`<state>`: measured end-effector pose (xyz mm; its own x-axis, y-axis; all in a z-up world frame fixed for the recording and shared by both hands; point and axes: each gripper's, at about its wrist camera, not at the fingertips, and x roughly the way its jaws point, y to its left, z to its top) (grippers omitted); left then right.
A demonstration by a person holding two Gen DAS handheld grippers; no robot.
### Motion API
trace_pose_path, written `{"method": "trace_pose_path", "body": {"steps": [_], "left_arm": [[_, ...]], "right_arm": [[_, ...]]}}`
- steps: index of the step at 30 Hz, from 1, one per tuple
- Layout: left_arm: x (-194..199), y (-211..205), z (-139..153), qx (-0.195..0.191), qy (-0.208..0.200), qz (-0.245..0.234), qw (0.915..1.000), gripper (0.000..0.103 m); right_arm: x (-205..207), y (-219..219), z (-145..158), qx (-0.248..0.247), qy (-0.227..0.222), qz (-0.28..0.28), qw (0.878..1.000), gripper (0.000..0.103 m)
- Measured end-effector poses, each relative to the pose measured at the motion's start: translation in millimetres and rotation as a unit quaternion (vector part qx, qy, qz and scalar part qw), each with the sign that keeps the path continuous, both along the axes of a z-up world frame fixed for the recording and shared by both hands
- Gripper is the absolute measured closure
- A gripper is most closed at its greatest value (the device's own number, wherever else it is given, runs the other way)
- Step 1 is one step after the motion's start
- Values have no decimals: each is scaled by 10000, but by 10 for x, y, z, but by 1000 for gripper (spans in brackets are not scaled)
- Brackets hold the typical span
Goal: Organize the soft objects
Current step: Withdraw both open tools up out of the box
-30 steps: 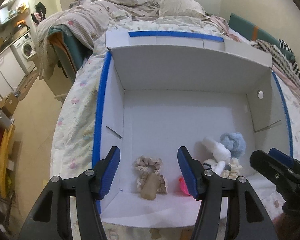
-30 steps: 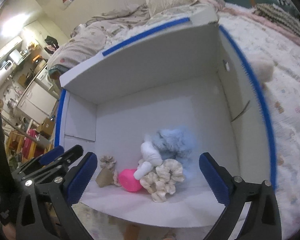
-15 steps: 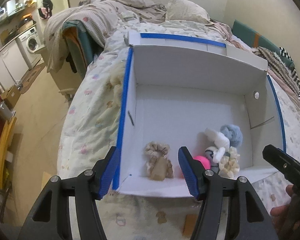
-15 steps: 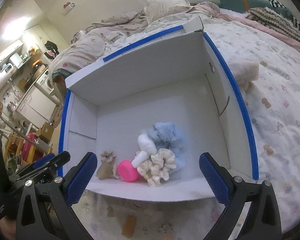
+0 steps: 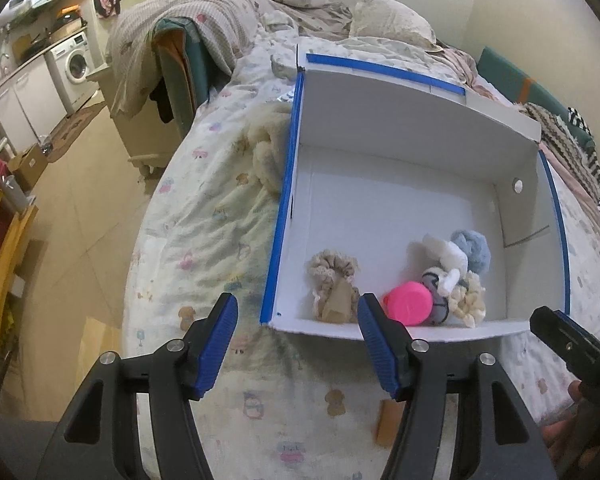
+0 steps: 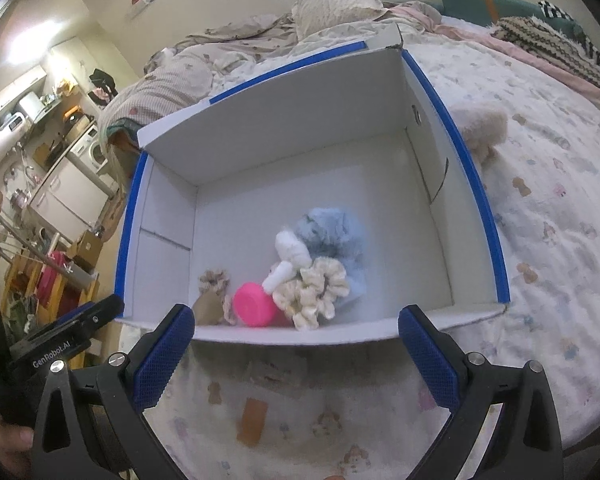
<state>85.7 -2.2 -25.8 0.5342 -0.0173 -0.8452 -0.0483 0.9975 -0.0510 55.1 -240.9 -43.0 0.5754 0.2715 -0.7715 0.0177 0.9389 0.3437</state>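
White cardboard forms the box on the bed; its walls are edged in blue tape. Items already inside lie against the near wall: a beige scrunchie, a pink cap-shaped item, a cream scrunchie, a white plush and a blue fluffy item. Two cream fluffy items remain outside. One fluffy item lies against the box's left wall, ahead and slightly left of the left gripper. The other fluffy item lies just beyond the right wall, ahead and right of the right gripper. Each gripper is therefore nearer its own side's item. Both grippers are spread wide and hold nothing, positioned short of the box's near wall. The box walls stand between each item and the interior; a lift over the rim is probably required.
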Motion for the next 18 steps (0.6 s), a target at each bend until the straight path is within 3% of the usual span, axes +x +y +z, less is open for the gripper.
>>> {"method": "trace_pose_path", "body": {"steps": [14, 18], "left_arm": [[-193, 55, -71, 60, 104, -60, 9999, 44], [-242, 122, -96, 71, 139, 3, 9999, 44]], "right_arm": [[-192, 139, -156, -110, 351, 227, 9991, 0], [-181, 147, -349, 381, 895, 413, 9944, 0]]}}
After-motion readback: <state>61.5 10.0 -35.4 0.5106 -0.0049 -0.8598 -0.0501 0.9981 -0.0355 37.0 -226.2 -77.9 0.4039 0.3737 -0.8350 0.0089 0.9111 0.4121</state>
